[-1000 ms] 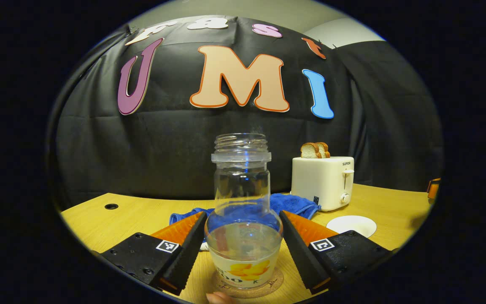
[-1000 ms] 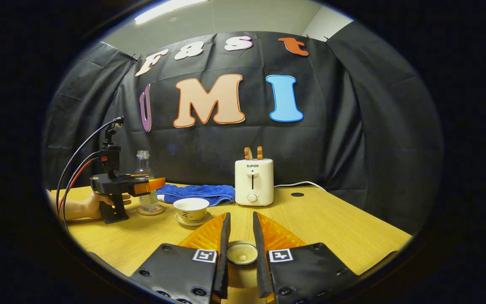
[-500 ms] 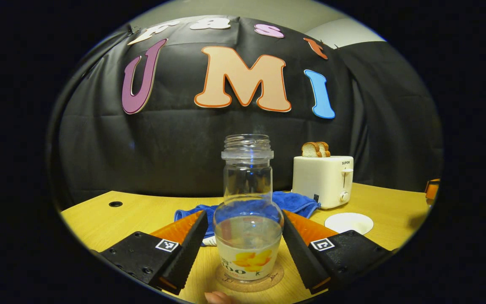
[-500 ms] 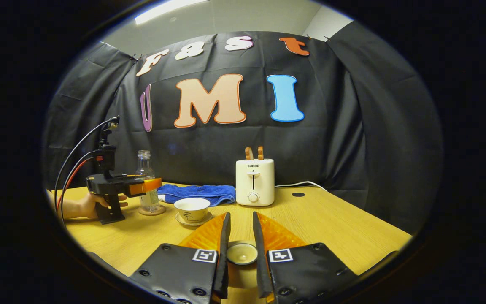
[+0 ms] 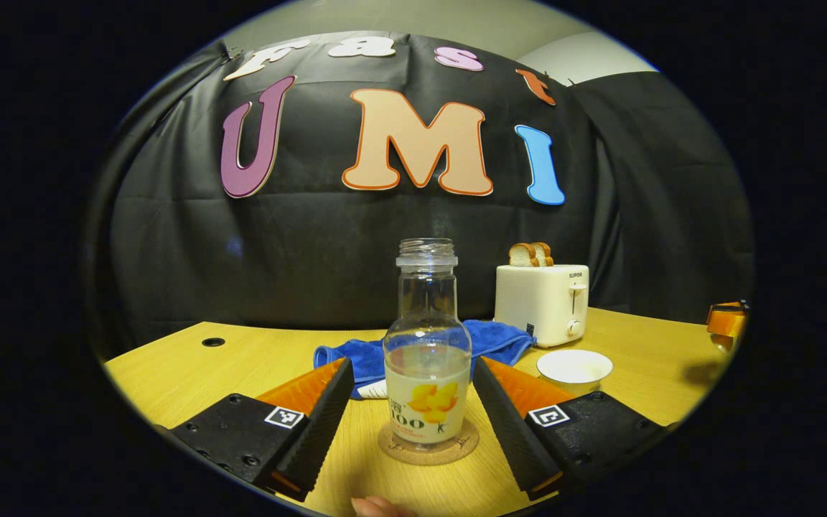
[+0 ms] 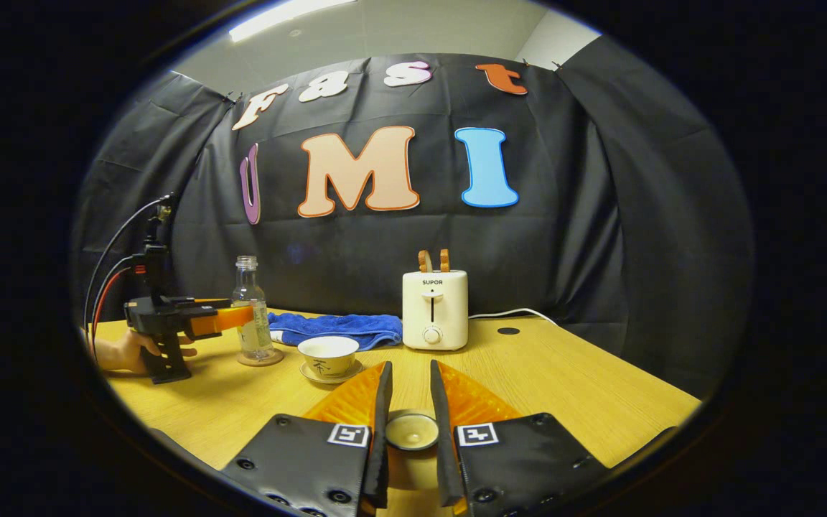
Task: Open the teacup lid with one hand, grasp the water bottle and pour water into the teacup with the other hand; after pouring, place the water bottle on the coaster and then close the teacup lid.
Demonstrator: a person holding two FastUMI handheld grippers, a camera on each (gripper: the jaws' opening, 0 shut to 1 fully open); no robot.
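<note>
A clear glass water bottle (image 5: 427, 359) with a fruit label stands upright on a round cork coaster (image 5: 428, 448), part full. My left gripper (image 5: 413, 380) is open, its fingers on either side of the bottle and apart from it. The same bottle (image 6: 251, 316) and left gripper (image 6: 230, 318) appear at the left in the right gripper view, held by a hand. The open white teacup (image 6: 326, 355) sits on its saucer (image 6: 311, 373); in the left gripper view the teacup (image 5: 574, 367) is at the right. My right gripper (image 6: 408, 391) is shut on the cream teacup lid (image 6: 411, 430).
A white toaster (image 6: 435, 309) with bread slices stands at the back of the wooden table (image 6: 564, 388). A blue towel (image 6: 338, 328) lies behind the cup. A cable hole (image 5: 212, 342) marks the table's far left.
My left gripper has drawn back from the bottle, which stands alone on the coaster and looks smaller. The right gripper has stayed still with the lid.
</note>
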